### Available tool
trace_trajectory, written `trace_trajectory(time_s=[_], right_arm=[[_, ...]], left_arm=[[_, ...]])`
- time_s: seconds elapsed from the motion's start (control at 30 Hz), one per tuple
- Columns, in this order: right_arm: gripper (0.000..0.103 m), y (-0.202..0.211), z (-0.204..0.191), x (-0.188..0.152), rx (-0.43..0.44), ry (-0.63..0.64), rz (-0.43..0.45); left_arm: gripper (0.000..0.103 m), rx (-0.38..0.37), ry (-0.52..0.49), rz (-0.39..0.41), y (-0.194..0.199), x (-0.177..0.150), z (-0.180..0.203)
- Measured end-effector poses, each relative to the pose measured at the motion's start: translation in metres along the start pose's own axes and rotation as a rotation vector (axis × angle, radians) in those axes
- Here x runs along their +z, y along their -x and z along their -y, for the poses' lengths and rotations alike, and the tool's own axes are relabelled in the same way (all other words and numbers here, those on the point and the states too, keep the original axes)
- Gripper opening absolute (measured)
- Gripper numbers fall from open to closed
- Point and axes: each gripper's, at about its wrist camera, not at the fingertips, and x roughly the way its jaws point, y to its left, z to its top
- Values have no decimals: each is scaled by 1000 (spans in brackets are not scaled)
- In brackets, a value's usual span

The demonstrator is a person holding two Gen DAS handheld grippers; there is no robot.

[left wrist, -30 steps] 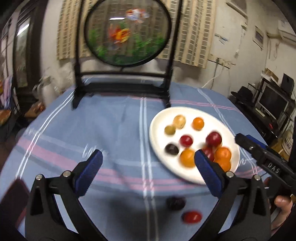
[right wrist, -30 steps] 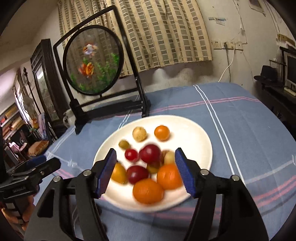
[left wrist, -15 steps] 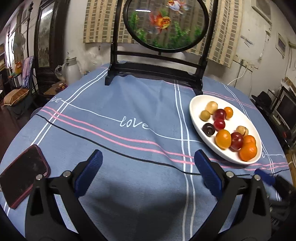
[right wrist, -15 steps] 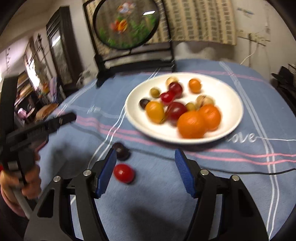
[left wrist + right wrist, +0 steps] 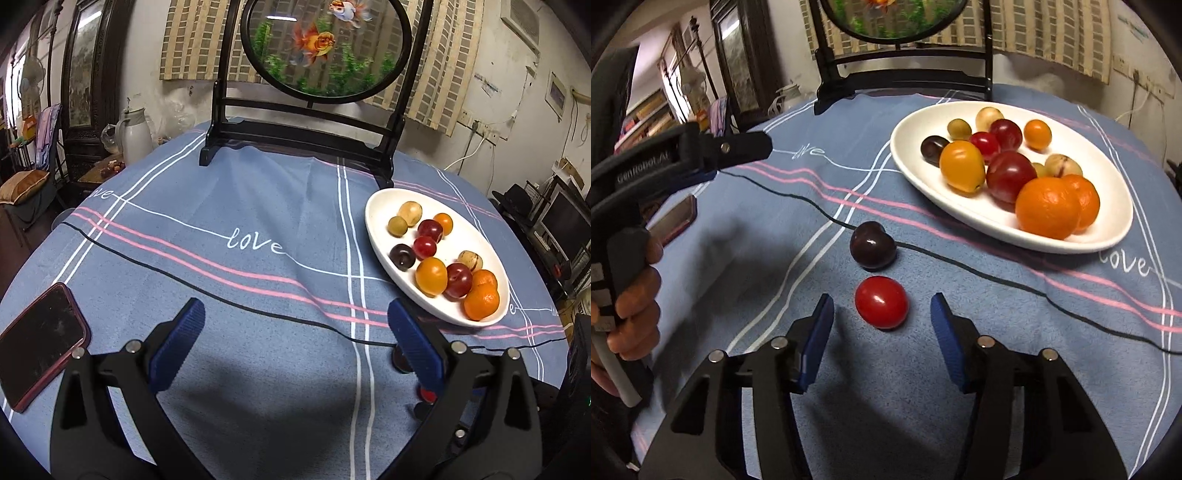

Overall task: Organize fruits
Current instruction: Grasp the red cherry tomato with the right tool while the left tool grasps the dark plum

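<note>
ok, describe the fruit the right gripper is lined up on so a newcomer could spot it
Find the white plate of fruit on the blue tablecloth. Two fruits lie off it on the cloth, nearer the right gripper. The target is the red tomato, glossy and bright; its neighbour, the dark plum, is almost black.

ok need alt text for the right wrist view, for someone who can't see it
The open right gripper hangs just short of a red tomato lying on a blue striped tablecloth, with a dark plum just beyond it. To the right, a white plate holds mixed fruit. At left, a hand holds the left gripper.
</note>
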Motion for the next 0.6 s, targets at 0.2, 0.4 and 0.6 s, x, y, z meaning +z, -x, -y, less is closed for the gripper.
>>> trace_trajectory(time_s=[0.2, 0.4, 0.6], right_arm=[[43, -4, 0, 0, -34, 1, -5], [29, -2, -3, -1, -42, 17, 1], [29, 20, 11, 0, -5, -59, 58]], left_arm=[[101, -4, 16, -1, 0, 1, -3], [101, -12, 15, -21, -4, 0, -2], [101, -12, 2, -47, -11, -3, 0]])
